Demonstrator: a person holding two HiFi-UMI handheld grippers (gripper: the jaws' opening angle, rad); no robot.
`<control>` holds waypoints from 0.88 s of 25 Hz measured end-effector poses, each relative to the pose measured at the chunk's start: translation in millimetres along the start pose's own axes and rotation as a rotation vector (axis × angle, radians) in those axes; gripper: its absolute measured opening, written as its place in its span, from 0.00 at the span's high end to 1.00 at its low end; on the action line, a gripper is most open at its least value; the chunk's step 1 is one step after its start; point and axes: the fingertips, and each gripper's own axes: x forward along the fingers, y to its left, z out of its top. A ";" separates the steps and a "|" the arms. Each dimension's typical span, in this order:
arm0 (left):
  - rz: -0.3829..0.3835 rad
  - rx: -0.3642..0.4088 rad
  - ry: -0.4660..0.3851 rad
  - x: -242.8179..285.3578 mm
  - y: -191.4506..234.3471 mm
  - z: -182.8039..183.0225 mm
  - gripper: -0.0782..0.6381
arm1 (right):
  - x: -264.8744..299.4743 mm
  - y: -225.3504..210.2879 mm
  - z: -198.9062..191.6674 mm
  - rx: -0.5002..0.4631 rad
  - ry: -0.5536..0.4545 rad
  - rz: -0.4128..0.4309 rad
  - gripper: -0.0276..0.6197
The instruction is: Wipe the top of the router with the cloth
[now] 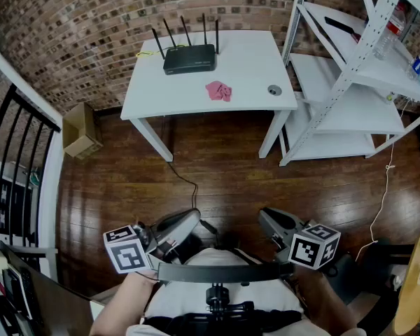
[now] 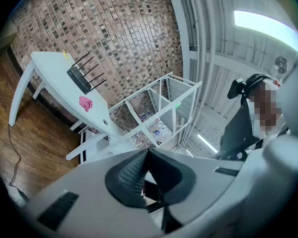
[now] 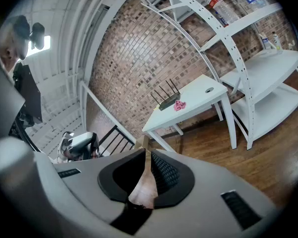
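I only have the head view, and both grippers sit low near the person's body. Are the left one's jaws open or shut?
Observer: The left gripper is shut. Its own view shows the jaw tips meeting with nothing between them.
Operator: And the right one, has it got the cloth?
Observer: No. The right gripper is shut and empty. In its view the pink cloth lies far ahead on the table.
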 end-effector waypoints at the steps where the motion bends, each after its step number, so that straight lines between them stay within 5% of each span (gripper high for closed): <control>1: 0.002 0.002 -0.005 -1.6 1.1 1.8 0.88 | 0.9 0.0 -0.6 0.002 0.000 -0.001 0.87; 22: 0.042 -0.013 -0.053 -13.6 35.8 29.6 0.88 | 21.7 -8.6 2.4 0.029 0.019 -0.026 0.82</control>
